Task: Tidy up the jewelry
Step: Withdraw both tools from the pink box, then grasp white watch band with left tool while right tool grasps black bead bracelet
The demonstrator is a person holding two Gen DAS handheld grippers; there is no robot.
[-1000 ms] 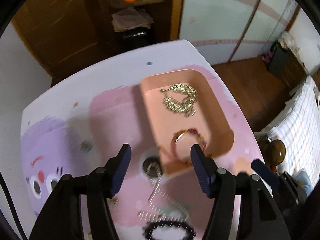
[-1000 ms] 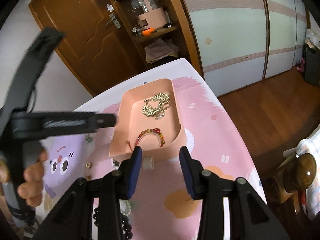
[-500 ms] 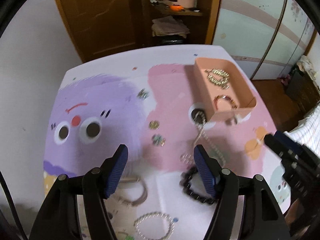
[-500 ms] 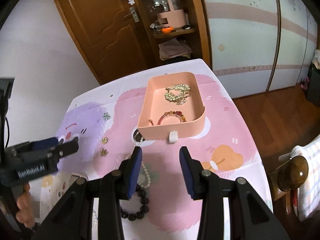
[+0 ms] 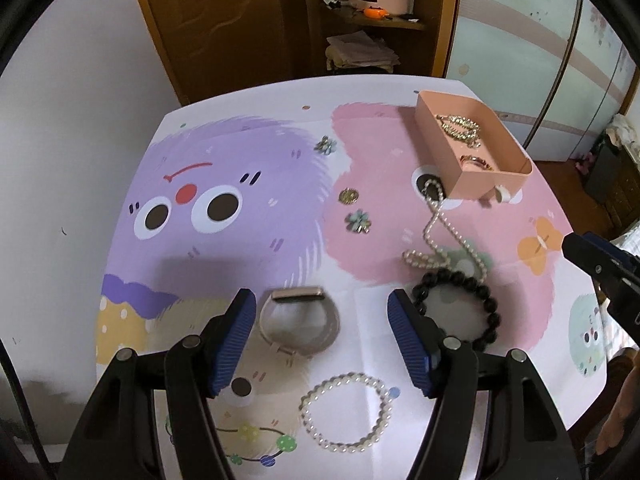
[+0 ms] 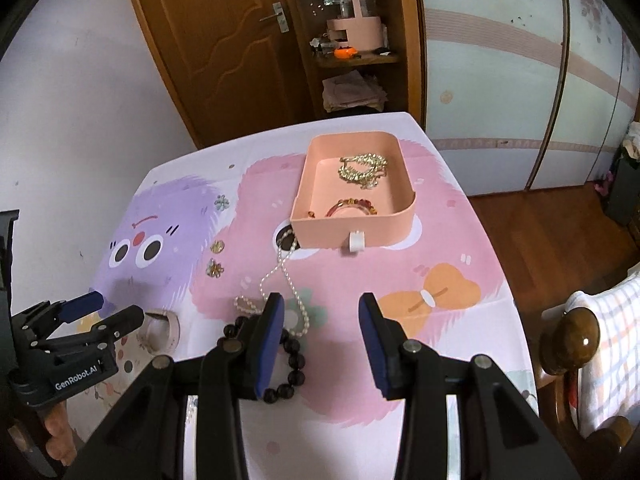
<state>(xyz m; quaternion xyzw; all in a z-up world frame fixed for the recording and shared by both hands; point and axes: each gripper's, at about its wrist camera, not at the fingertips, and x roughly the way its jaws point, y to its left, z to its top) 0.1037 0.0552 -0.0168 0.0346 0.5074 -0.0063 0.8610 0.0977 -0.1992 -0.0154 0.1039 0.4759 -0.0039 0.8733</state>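
Blue-padded fingers of the left gripper stand wide and empty around a metal bangle, while the right gripper stays half open, holding nothing, beside black beads.

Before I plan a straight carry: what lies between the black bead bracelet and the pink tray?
The pearl necklace snakes from black bead bracelet towards pink tray, in both views.

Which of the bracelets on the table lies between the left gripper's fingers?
The rose-gold band bracelet; the black bead bracelet and white pearl bracelet lie outside the fingers.
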